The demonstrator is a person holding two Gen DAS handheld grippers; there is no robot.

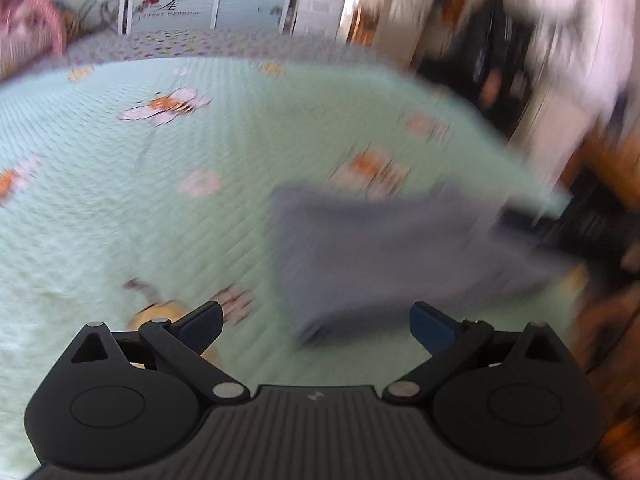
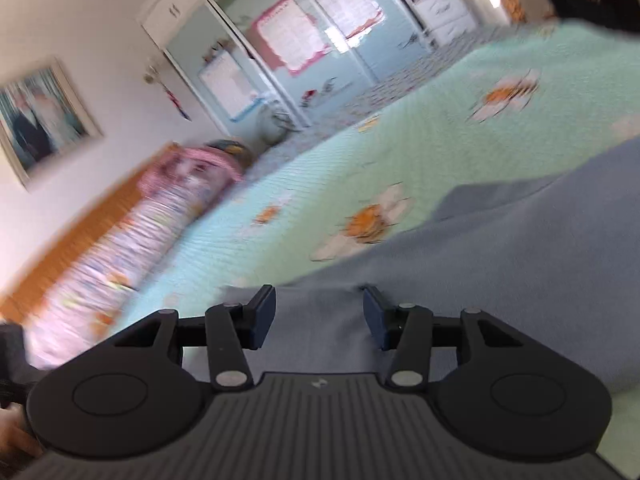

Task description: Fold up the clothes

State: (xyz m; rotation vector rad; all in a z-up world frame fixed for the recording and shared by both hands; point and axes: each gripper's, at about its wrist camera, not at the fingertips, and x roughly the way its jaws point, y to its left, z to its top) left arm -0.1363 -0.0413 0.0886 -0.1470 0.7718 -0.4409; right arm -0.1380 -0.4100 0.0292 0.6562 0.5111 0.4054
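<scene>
A grey-blue folded garment (image 1: 400, 248) lies flat on the mint-green bedspread (image 1: 120, 208), right of centre in the blurred left wrist view. My left gripper (image 1: 316, 322) hovers above the bed just short of the cloth's near edge, open, with nothing between its fingers. In the tilted right wrist view the same garment (image 2: 500, 248) fills the lower right. My right gripper (image 2: 320, 314) sits over its near edge with the jaws apart. The cloth lies under them, and neither pad presses on it.
The bedspread (image 2: 340, 168) has bee and flower prints. A pink patterned pillow roll (image 2: 132, 248) lies along the wooden headboard (image 2: 60, 248). Wardrobe doors (image 2: 304, 40) with posters stand beyond the bed. A person in dark clothes (image 1: 600, 240) stands at the bed's right edge.
</scene>
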